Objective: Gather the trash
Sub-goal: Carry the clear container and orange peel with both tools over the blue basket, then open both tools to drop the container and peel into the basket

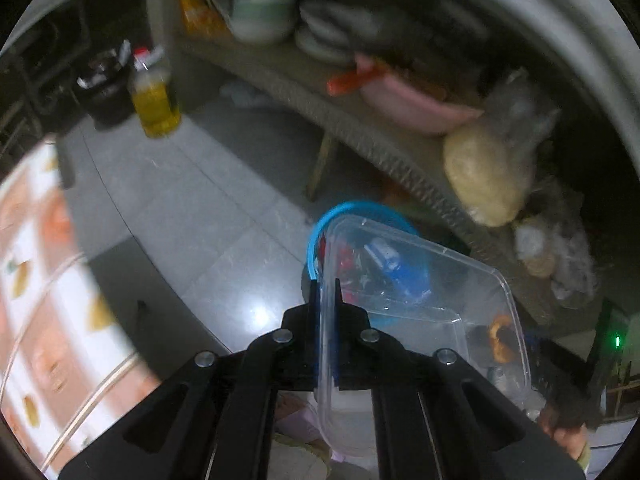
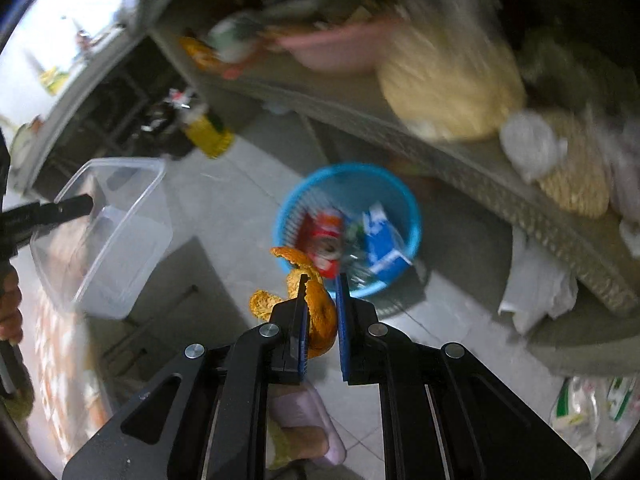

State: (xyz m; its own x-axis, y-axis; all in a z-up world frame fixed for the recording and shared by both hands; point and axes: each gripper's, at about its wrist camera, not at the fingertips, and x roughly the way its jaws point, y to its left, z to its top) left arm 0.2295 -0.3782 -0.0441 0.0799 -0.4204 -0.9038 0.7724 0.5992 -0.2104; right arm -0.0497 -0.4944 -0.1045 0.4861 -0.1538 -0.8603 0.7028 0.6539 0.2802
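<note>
My left gripper [image 1: 329,286] is shut on the rim of a clear plastic container [image 1: 420,320] and holds it tilted above the floor; it also shows at the left of the right wrist view [image 2: 104,236]. My right gripper [image 2: 322,280] is shut on an orange peel [image 2: 316,312] and holds it in the air, just in front of and above a blue trash basket [image 2: 412,216] on the floor. The basket holds a red can [image 2: 324,236] and a blue-white wrapper [image 2: 380,240]. In the left wrist view the basket [image 1: 320,232] shows behind the container.
A low woven shelf [image 1: 360,128] carries bowls, a pink basin [image 1: 412,104] and bags of food [image 1: 488,176]. An oil bottle [image 1: 154,100] and a dark pot [image 1: 104,92] stand on the grey tiled floor. A patterned tablecloth [image 1: 44,280] lies at left. My slippered foot [image 2: 304,424] is below.
</note>
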